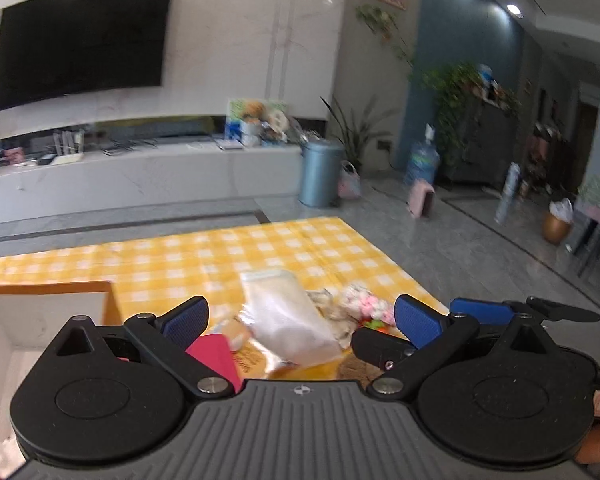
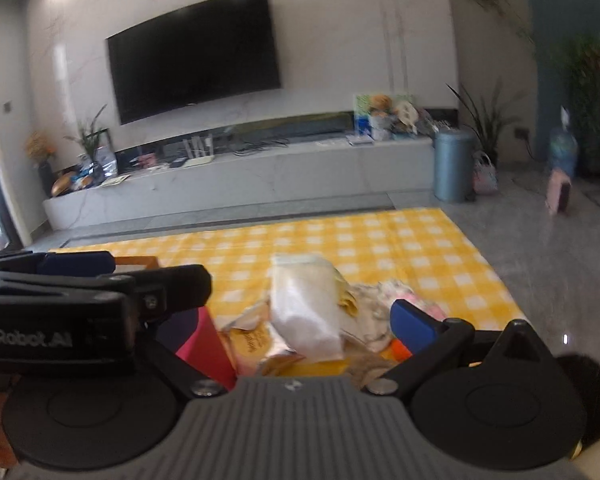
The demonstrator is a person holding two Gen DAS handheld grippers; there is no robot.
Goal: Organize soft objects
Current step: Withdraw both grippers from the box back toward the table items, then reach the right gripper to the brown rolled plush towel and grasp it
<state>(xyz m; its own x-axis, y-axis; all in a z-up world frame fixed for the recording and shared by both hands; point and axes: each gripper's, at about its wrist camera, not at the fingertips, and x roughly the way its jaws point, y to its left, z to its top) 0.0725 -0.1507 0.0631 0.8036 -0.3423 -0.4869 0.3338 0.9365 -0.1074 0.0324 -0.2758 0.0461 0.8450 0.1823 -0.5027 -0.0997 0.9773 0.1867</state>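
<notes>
Soft objects pile lies beyond both wide-spread, empty tools: left, right.

Both grippers sit side by side, level, pointing forward. The left gripper has its blue fingers spread wide — nothing between them. The right gripper is likewise spread — its left finger is hidden.

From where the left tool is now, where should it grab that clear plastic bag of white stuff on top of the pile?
Probably the near end of the clear plastic bag, coming from straight ahead and a little above. It lies lengthwise away from the left tool, atop the pile on the yellow checked cloth, tilted, with its near end raised. The open fingers already flank that end, so closing across its width should pinch it.
</notes>
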